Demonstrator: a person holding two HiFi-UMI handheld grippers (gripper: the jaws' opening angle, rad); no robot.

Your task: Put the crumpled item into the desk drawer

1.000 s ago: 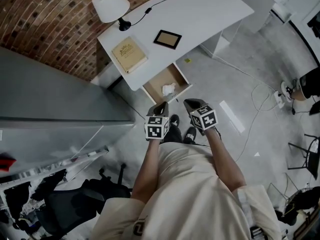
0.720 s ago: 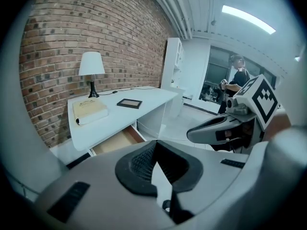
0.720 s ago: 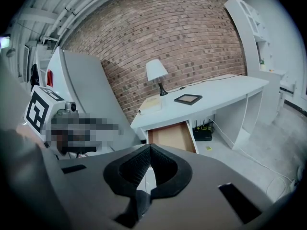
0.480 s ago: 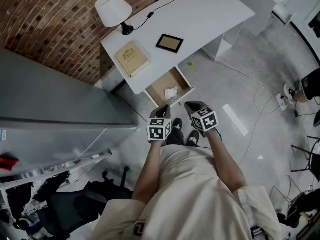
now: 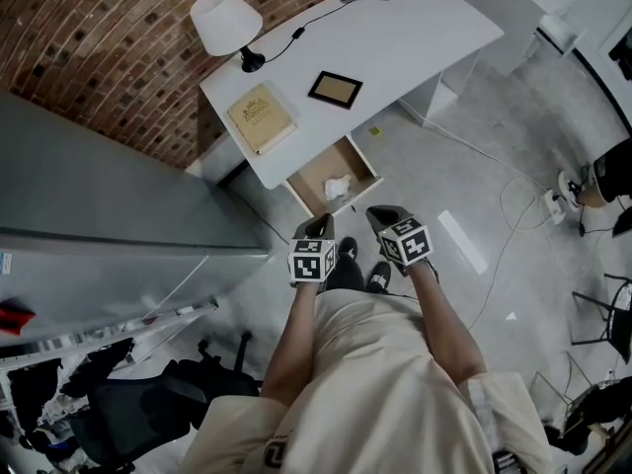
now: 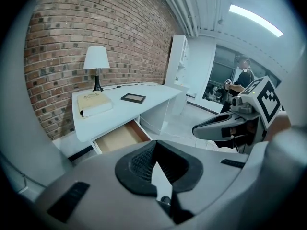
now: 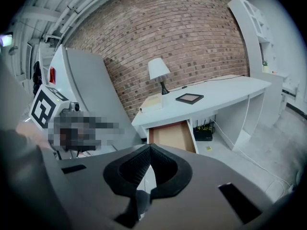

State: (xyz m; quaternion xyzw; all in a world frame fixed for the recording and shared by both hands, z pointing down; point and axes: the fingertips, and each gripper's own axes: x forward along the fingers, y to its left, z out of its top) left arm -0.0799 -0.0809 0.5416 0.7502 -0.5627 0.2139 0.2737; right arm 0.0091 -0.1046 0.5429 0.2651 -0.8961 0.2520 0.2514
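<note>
**Crumpled item (image 5: 338, 187) sits in the open drawer (image 5: 314, 173)**

In the head view it lies toward the drawer's front, at 12 o'clock from my two grippers. I hold the left gripper (image 5: 318, 224) and right gripper (image 5: 381, 213) side by side, apart from the desk (image 5: 415, 38). Each has its jaws closed tip to tip, gripping nothing.

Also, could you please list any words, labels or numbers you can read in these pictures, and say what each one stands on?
No text here can be read.
Book on the desk: print on the cover, too small and blurred to read.
Marker cubes: black-and-white square patterns only, no letters.
Dark print on the shirt: too small to read.
</note>
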